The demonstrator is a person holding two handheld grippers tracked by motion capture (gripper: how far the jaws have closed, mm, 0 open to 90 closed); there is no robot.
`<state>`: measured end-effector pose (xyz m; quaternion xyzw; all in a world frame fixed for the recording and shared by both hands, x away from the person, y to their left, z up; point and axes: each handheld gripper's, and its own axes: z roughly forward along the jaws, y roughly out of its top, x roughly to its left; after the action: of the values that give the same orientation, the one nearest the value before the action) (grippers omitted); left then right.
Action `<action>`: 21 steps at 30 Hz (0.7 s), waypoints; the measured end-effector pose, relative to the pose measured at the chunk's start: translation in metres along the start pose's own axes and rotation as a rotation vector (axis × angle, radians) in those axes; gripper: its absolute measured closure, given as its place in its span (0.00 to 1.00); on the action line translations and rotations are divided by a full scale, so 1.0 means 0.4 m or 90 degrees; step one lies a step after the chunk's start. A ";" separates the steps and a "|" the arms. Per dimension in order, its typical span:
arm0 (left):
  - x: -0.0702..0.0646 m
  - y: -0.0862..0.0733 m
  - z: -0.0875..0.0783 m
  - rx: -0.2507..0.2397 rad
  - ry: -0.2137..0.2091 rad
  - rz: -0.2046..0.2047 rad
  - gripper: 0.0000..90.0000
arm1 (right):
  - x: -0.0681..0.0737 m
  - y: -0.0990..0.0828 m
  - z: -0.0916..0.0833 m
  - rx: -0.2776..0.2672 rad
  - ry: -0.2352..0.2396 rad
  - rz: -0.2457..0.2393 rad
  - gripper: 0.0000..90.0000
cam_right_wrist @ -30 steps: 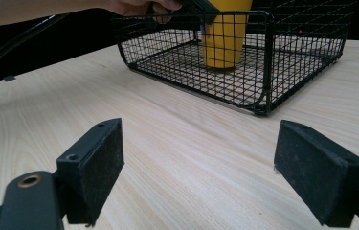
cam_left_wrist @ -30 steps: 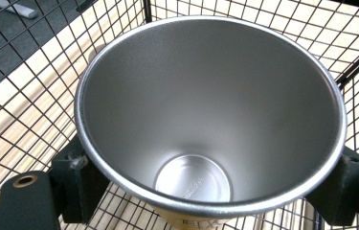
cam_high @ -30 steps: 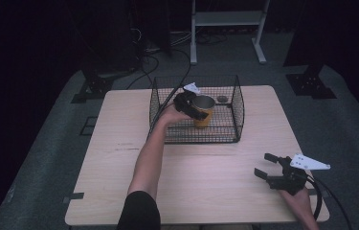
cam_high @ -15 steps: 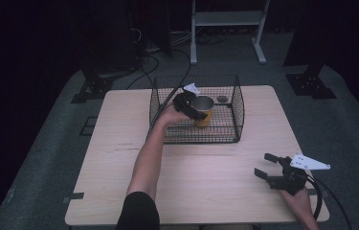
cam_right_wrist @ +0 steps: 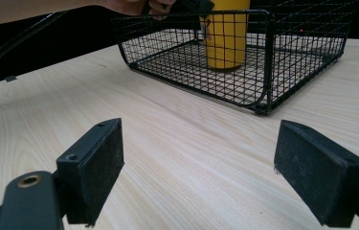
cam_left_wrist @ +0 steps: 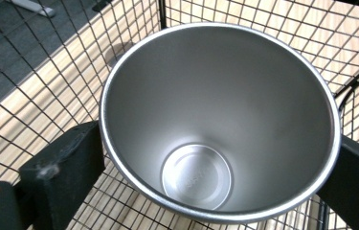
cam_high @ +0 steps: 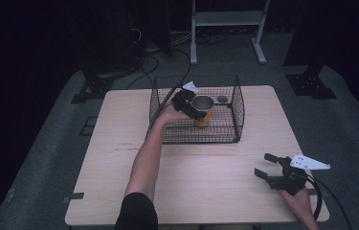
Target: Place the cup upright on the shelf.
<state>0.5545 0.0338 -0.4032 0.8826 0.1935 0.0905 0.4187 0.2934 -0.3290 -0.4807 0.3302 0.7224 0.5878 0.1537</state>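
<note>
Pale wooden table (cam_high: 206, 182) under dim light, dark floor around it. Left gripper (cam_high: 190, 104), reaching into the black wire basket (cam_high: 237, 112), has just been opening; its jaws now flank the rim of the yellow tumbler with a steel-lined interior (cam_left_wrist: 218, 120), one pad touching the rim on each side. The tumbler stands upright on the basket floor, near the middle. Right gripper (cam_high: 269, 167) hovers over the table's near right corner, jaws spread wide, nothing between them, well apart from the basket.
</note>
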 end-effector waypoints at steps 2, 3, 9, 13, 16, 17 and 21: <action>-0.001 0.003 -0.002 -0.004 0.008 0.001 0.02 | 0.000 0.000 0.000 0.000 0.000 0.000 0.18; -0.001 0.003 -0.003 -0.007 0.007 0.000 0.02 | 0.000 0.000 0.000 0.001 0.001 0.000 0.18; -0.005 0.013 -0.013 -0.026 0.008 0.005 0.02 | -0.001 0.000 0.001 0.000 0.003 -0.001 0.18; -0.009 0.021 -0.021 -0.042 0.011 0.008 0.02 | -0.001 0.000 0.000 0.000 0.004 -0.001 0.18; -0.013 0.025 -0.027 -0.049 0.011 0.011 0.02 | -0.003 -0.001 -0.001 -0.002 0.005 -0.001 0.18; -0.014 0.027 -0.029 -0.049 0.012 0.014 0.02 | -0.005 -0.001 -0.002 -0.003 0.007 0.002 0.17; -0.022 0.032 -0.039 -0.055 0.009 0.019 0.02 | -0.006 -0.003 -0.003 -0.004 0.010 0.007 0.17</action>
<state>0.5451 0.0337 -0.3833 0.8658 0.1788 0.1113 0.4538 0.2941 -0.3314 -0.4820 0.3290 0.7200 0.5934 0.1455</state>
